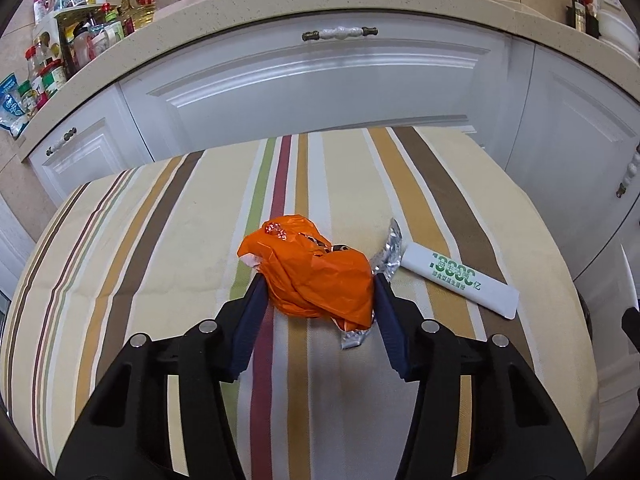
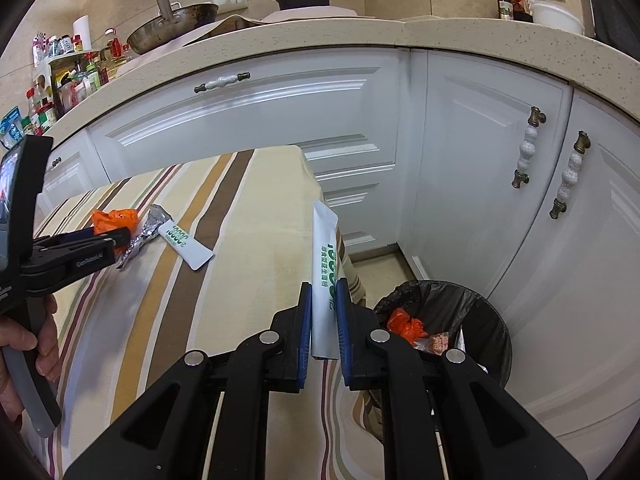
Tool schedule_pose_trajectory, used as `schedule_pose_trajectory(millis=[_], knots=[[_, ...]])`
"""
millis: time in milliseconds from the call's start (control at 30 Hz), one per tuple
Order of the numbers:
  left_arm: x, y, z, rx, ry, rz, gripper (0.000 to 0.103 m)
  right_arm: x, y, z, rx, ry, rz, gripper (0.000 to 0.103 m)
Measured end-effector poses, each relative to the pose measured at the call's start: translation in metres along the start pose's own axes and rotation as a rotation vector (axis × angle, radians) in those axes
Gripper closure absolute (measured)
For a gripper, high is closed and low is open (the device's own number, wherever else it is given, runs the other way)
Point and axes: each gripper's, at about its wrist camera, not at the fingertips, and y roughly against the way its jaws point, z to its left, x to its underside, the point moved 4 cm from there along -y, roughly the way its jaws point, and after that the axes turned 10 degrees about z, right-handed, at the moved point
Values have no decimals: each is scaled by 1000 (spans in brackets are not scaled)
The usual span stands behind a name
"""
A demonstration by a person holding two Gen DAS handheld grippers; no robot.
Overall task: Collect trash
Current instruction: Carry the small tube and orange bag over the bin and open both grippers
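Left wrist view has the left claw (image 1: 318, 280) squeezed onto a crumpled orange bag (image 1: 316, 276), one blue finger (image 1: 250, 320) on each side of it, so it's pinching the bag right down on the striped surface (image 1: 160, 240). The bag is a lumpy wad, no real long axis. A scrap of silver foil (image 1: 390, 250) sits just right of it, touching or tucked partly under, and another bit of foil pokes out beneath the bag near the right finger. Just past the foil lies a white sachet (image 1: 460, 278) with green print, flat, its long axis running diagonally away to the right.

Right wrist view shows the right claw (image 2: 323, 316) pinching a second white packet (image 2: 325, 280), held upright between the fingers, long axis pointing straight away from the camera, top end a little toward the cabinets (image 2: 280, 120). It's over the right edge of the surface. Down to the right on the floor is a bin (image 2: 492, 320) with a black liner, already holding orange plastic (image 2: 406, 328) and a small red-and-white wrapper (image 2: 438, 342). Nothing sits between the packet and the bin. Pans and bottles line the counter behind.
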Motion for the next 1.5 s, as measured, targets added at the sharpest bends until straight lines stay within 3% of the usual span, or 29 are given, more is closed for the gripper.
schedule_pose_trajectory(millis=[567, 833, 1000, 1200, 1500], knots=[[3, 23, 20, -37, 4, -41, 52, -2, 11, -1, 39, -3, -27, 90], [5, 42, 7, -21, -21, -66, 52, 3, 20, -18, 64, -34, -38, 90], [9, 61, -30, 44, -88, -88, 52, 11, 29, -40, 97, -73, -47, 90], [20, 80, -105, 148, -217, -101, 52, 24, 35, -76, 150, -129, -44, 90], [31, 79, -207, 224, -359, -86, 52, 38, 28, -128, 202, -198, -38, 90]])
